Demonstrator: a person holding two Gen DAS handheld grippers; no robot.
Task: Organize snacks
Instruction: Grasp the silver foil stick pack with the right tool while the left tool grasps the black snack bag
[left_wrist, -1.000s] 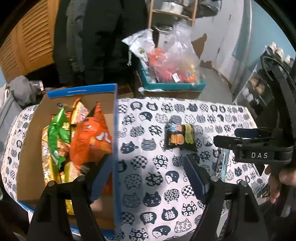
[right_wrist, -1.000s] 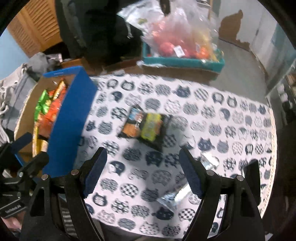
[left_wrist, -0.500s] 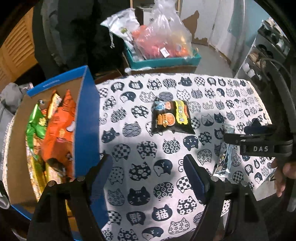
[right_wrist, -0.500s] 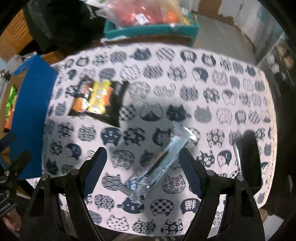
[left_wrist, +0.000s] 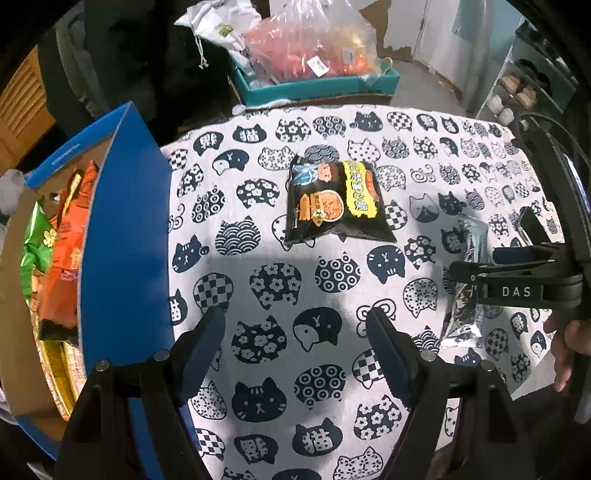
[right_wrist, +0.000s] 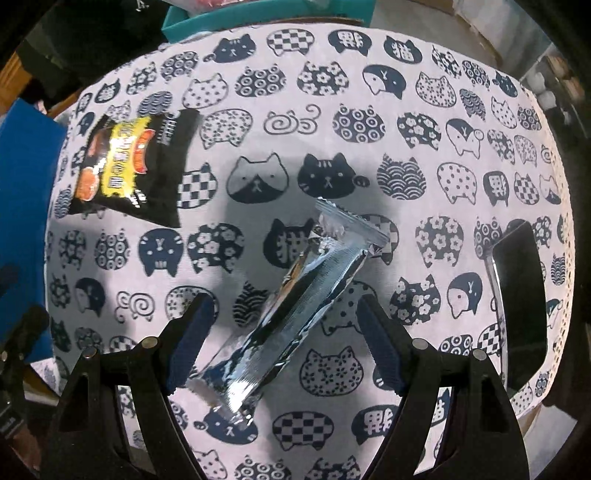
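Cat-print cloth (right_wrist: 369, 122): silver pkt (right_wrist: 291, 310) btwn R gripper (right_wrist: 286, 314) fingers (right_wrist: 194, 325).

"DAS" in white letters on the right gripper (left_wrist: 517, 291). The character 猫 on cat heads of the tablecloth (left_wrist: 258, 229). Print on the black snack bag (left_wrist: 332, 201), beside the gripper, is unreadable.

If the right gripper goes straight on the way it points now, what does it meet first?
Probably the silver snack packet: it lies diagonally on the cat-print cloth between the open jaws of the right gripper. Its height above the packet is unclear.
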